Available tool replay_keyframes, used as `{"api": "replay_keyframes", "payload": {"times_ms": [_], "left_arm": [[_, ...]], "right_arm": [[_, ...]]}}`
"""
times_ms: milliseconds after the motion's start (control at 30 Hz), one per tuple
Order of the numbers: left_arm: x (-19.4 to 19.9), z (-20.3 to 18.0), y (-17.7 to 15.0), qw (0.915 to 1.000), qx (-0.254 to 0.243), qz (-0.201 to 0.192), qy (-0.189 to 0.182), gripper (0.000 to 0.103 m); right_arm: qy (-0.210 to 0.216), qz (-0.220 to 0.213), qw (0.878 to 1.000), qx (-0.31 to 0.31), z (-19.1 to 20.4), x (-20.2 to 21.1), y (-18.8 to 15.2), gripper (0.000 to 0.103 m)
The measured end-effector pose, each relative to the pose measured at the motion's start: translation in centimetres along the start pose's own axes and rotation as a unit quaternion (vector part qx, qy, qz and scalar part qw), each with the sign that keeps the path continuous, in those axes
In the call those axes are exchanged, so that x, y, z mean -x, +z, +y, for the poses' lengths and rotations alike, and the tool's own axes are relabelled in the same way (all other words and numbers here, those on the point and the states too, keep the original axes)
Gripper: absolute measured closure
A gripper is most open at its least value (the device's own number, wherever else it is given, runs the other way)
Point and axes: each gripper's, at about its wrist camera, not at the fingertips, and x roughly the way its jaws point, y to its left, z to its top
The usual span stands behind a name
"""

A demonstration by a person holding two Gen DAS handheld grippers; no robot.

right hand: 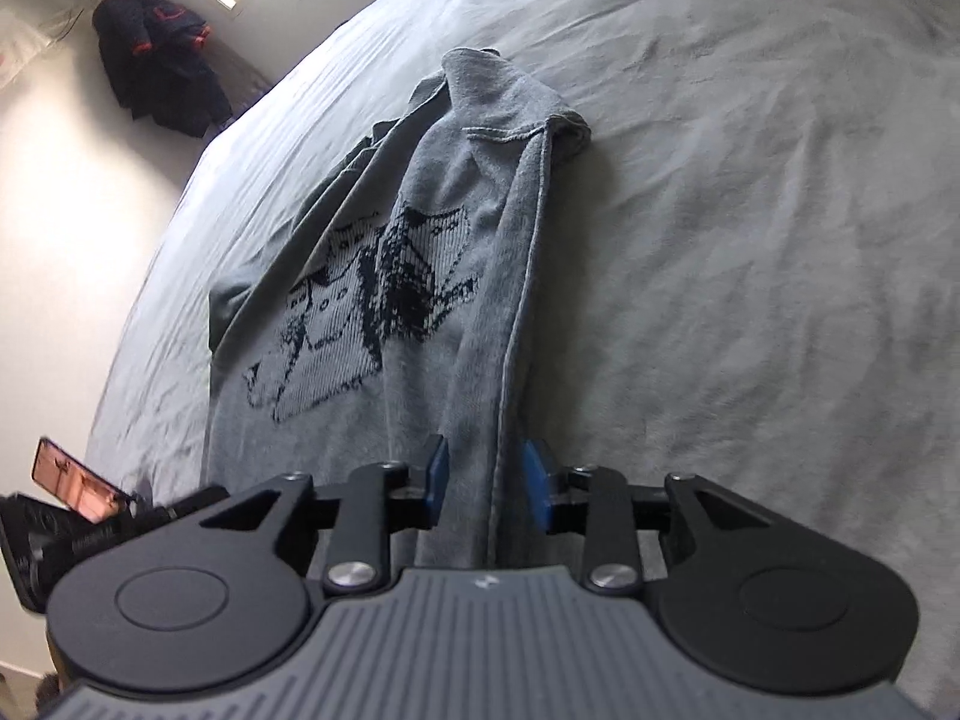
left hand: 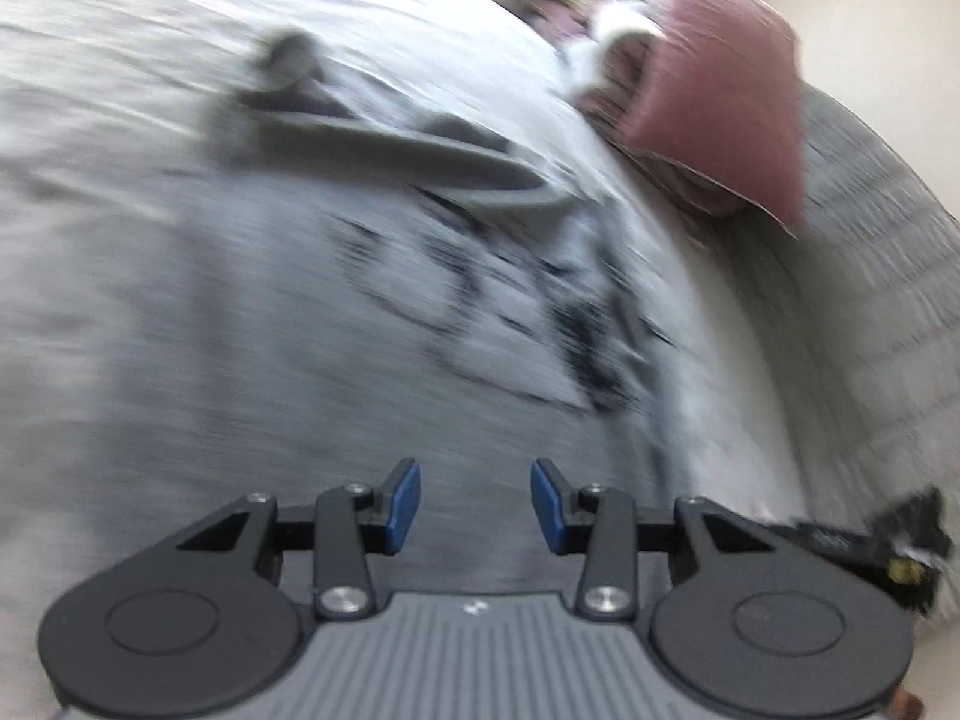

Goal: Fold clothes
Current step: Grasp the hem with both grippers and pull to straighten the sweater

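A grey T-shirt [right hand: 420, 276] with a black print lies on the bed, its right side folded over lengthwise. My right gripper [right hand: 489, 495] is at the shirt's near hem, its blue pads around a bunched fold of the fabric. In the blurred left wrist view the same shirt [left hand: 300, 312] fills the middle, with a darker sleeve at the far end. My left gripper [left hand: 476, 504] hovers over the shirt, open and empty.
A grey bedsheet [right hand: 750, 210] covers the bed. A pink pillow [left hand: 714, 84] and a grey quilted cover [left hand: 888, 312] lie at the bed's far right. A dark jacket [right hand: 156, 66] hangs by the wall. The other gripper's body [right hand: 78, 516] shows at the left edge.
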Motion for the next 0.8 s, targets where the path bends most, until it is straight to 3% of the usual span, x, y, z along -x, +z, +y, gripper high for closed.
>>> {"api": "replay_keyframes", "payload": {"times_ms": [133,333,467,600,700,800], "left_arm": [[3.0,3.0,-0.1,0.9981,-0.013,-0.026,0.054,0.063],[5.9,5.8,-0.7,0.9948,-0.03,-0.039,0.089,0.063],[6.1,7.2,-1.2,0.998,0.0,0.0,0.063,0.063],[6.6,7.0,-2.5,0.9991,0.0,0.026,0.034,0.064],[6.8,7.5,-4.1,0.999,0.027,0.035,0.005,0.067],[6.8,7.5,-5.6,0.999,0.025,0.034,-0.014,0.077]], "right_arm": [[0.011,0.008,1.0,0.011,0.4,0.2,-0.9,0.07],[-0.003,0.029,0.999,0.043,1.5,-1.0,-2.1,0.07],[-0.006,0.04,0.998,0.045,1.5,-0.9,-2.7,0.07],[-0.003,0.05,0.998,0.035,1.4,-0.4,-3.7,0.07],[0.009,0.054,0.998,0.017,1.0,-0.1,-5.0,0.07],[0.03,0.054,0.998,-0.005,0.6,0.2,-6.4,0.071]]}}
